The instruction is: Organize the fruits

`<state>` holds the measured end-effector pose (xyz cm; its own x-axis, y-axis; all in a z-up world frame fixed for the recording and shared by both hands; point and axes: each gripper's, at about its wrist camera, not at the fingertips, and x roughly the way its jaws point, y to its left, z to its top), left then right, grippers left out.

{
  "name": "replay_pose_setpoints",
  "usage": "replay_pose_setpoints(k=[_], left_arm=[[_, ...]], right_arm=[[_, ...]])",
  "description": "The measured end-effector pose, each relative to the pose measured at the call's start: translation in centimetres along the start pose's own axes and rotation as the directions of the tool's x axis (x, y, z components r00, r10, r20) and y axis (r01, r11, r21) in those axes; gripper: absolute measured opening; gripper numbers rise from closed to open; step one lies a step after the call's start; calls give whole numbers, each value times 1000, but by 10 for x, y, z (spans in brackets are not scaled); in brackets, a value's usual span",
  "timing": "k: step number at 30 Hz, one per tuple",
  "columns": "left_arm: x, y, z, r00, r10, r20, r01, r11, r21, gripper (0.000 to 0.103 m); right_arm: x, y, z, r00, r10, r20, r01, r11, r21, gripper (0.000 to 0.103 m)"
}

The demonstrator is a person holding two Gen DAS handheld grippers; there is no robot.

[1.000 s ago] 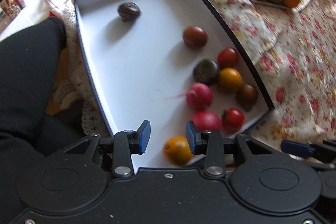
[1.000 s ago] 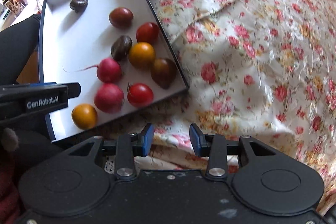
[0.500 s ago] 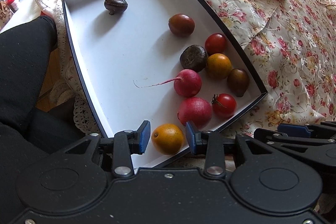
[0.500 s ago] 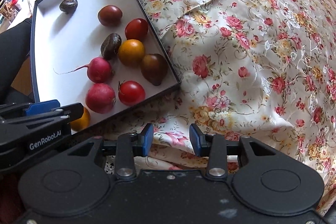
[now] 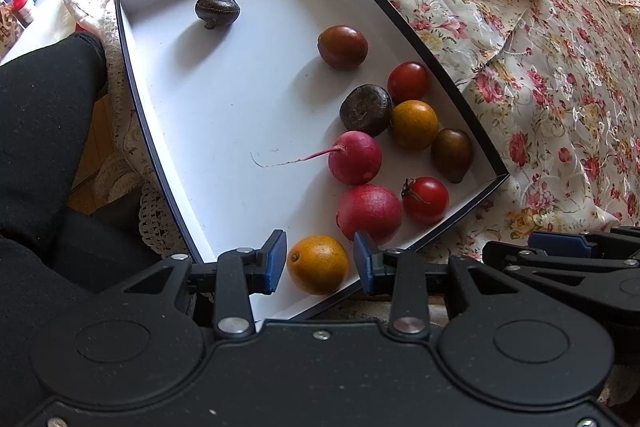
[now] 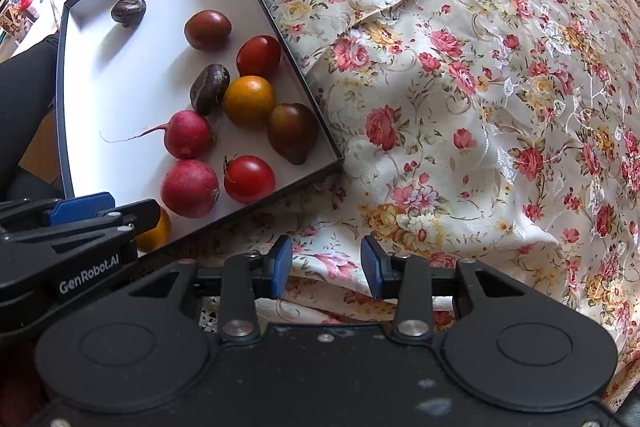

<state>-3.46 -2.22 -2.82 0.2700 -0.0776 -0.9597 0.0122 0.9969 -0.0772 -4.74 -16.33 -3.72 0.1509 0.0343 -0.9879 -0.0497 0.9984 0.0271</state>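
small orange fruit point(image 5: 318, 264) between the spread pads of the left gripper point(image 5: 320, 261), untouched
round, speckled skin, lying in the white box point(image 5: 224, 115); right gripper point(image 6: 325, 267) spread over cloth; "genrobot.ai" on the left gripper.

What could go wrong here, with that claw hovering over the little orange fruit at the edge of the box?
1. The left gripper stands open around the orange fruit, pads not touching; closing off-centre could send the round fruit rolling.
2. The pink radish sits right beside one pad and might get nudged.
3. The box has its near end at the table's edge, so a push could perhaps shift it.
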Motion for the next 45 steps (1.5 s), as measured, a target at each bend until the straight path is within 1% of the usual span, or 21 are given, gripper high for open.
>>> replay_pose_setpoints(k=[45], left_arm=[[-1,-2,-1,1000,6,8,-6,1000,9,45]], right_arm=[[2,0,-1,1000,6,-9,-6,1000,-11,41]])
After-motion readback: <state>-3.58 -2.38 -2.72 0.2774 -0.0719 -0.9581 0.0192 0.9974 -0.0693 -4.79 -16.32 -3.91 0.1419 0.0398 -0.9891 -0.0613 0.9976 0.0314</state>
